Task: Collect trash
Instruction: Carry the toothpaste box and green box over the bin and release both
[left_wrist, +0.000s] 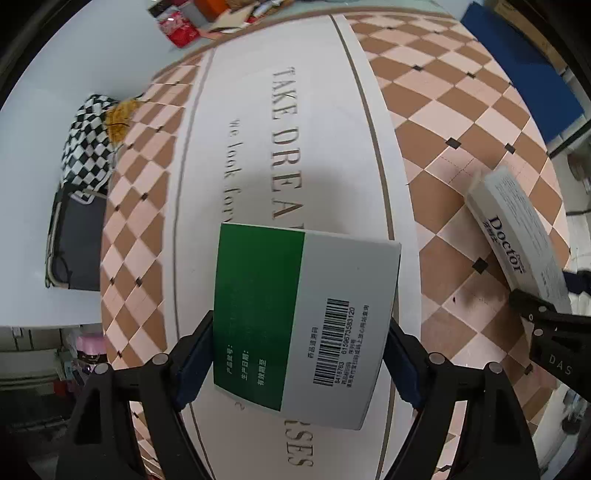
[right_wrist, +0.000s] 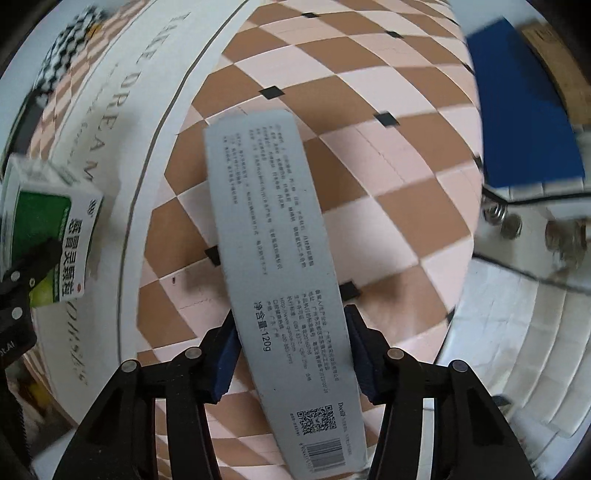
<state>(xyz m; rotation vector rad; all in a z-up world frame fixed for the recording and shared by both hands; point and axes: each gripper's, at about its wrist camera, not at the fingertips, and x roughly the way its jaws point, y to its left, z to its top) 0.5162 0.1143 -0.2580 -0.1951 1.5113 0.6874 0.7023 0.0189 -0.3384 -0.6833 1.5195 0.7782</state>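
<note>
left claw (left_wrist: 301, 354) is clamped on the green-and-white medicine box (left_wrist: 303, 321), gripped by its side edges and held above the tabletop (left_wrist: 443, 122) over the white lettered strip. right claw (right_wrist: 291, 354) is clamped on the long grey toothpaste box (right_wrist: 273, 258), also lifted, toward the tabletop's right edge. both look ready for carry-off. no trash container is visible, so the drop point is unknown.
</note>
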